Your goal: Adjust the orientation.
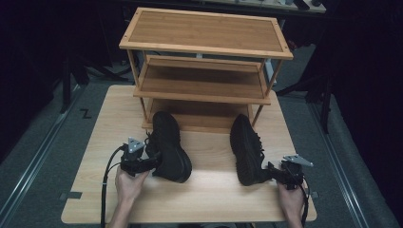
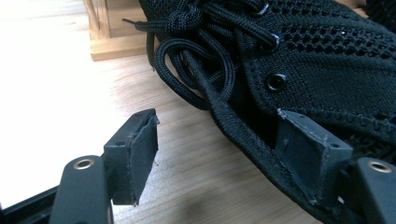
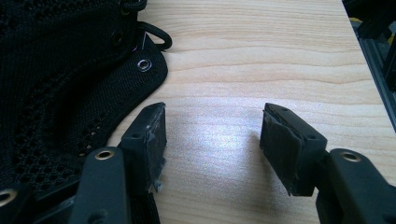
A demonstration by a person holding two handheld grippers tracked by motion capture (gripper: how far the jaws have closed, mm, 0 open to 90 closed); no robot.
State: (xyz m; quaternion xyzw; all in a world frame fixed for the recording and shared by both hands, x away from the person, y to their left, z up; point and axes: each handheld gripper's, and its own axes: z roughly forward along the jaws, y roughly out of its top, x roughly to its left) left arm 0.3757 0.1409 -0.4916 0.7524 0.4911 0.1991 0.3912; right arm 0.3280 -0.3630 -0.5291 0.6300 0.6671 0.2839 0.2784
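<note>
Two black mesh lace-up shoes lie on the wooden table in front of a shoe rack. The left shoe (image 1: 168, 145) has its heel toward me, and my left gripper (image 1: 153, 162) is at its left side near the heel. In the left gripper view that gripper (image 2: 224, 149) is open, and the left shoe (image 2: 322, 70) has its collar edge running between the jaws. The right shoe (image 1: 246, 149) lies with its heel next to my right gripper (image 1: 272, 174). That gripper (image 3: 217, 140) stands open over bare wood, with the right shoe (image 3: 56, 84) just beside its left jaw.
A three-tier wooden shoe rack (image 1: 204, 61) stands at the back of the table (image 1: 209, 194); its lowest shelf is right behind the shoes' toes. The rack's base (image 2: 116, 44) appears behind the laces. The table's right edge (image 3: 359, 56) is close to the right gripper.
</note>
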